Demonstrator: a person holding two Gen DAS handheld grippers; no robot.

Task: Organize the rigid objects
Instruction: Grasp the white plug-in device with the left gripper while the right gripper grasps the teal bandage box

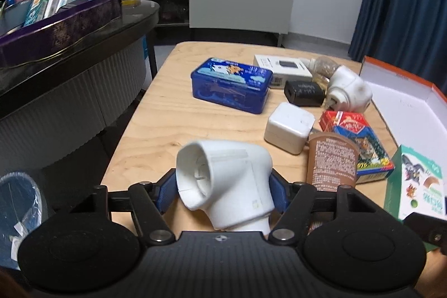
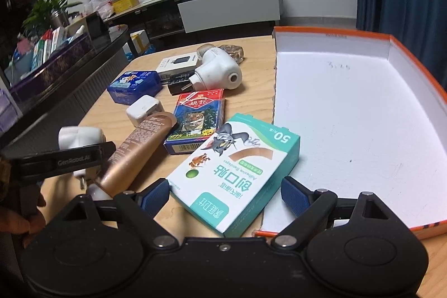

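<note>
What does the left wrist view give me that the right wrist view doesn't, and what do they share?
Left wrist only: the left gripper with its jaws closed on the white elbow-shaped plug-in device, and the waste bin beside the table.

Right wrist only: the right gripper, jaws open on either side of the near end of the bandage box without touching it, and the whole empty floor of the orange-rimmed box lid.

Both: the blue tin, white charger cube, brown tube and playing-card box.

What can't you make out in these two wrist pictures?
- White plug-in device, left wrist view: its base is hidden by the left gripper body.
- Brown tube, right wrist view: its cap end sits behind the right gripper.
- Handwriting inside the orange-rimmed box: too small to read.
</note>
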